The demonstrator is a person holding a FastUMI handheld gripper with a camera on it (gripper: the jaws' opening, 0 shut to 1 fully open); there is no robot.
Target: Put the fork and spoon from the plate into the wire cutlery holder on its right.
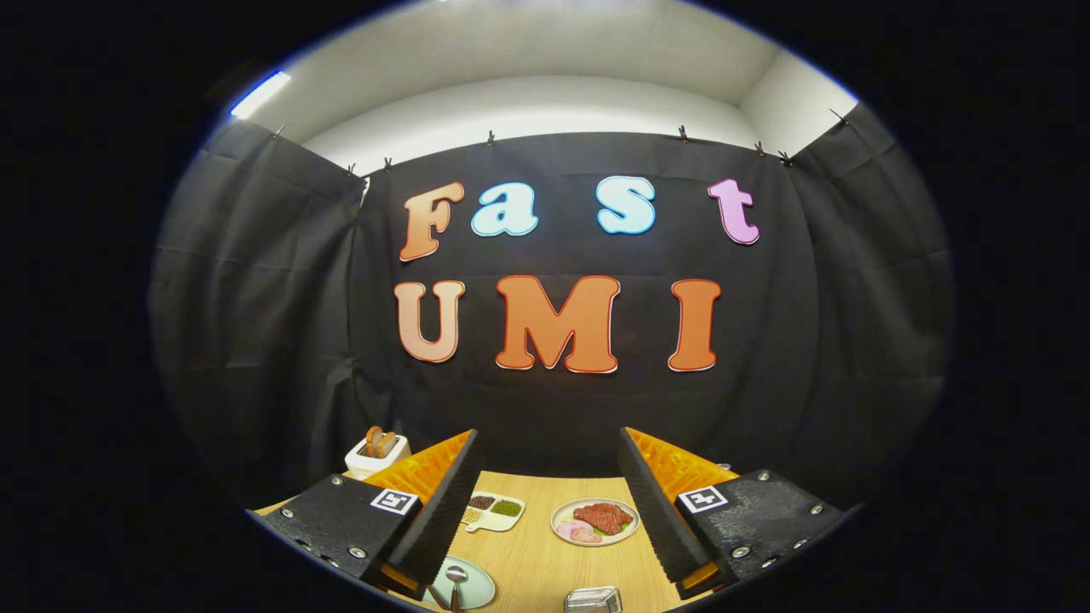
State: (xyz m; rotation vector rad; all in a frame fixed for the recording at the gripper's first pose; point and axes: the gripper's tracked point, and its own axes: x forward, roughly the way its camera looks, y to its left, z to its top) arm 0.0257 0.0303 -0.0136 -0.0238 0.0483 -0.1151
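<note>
We see our gripper [545, 502] released, fingers wide apart above the wooden table [545, 553]. At the frame's bottom, a spoon [456, 579] lies on the plate [477, 592], the wire cutlery holder [593, 599] to its right.

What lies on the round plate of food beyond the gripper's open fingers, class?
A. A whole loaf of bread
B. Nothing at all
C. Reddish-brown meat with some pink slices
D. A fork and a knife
C: the plate of food on the wooden table, seen between and beyond the fingers of the open gripper, carries reddish-brown meat and pink slices.
</note>
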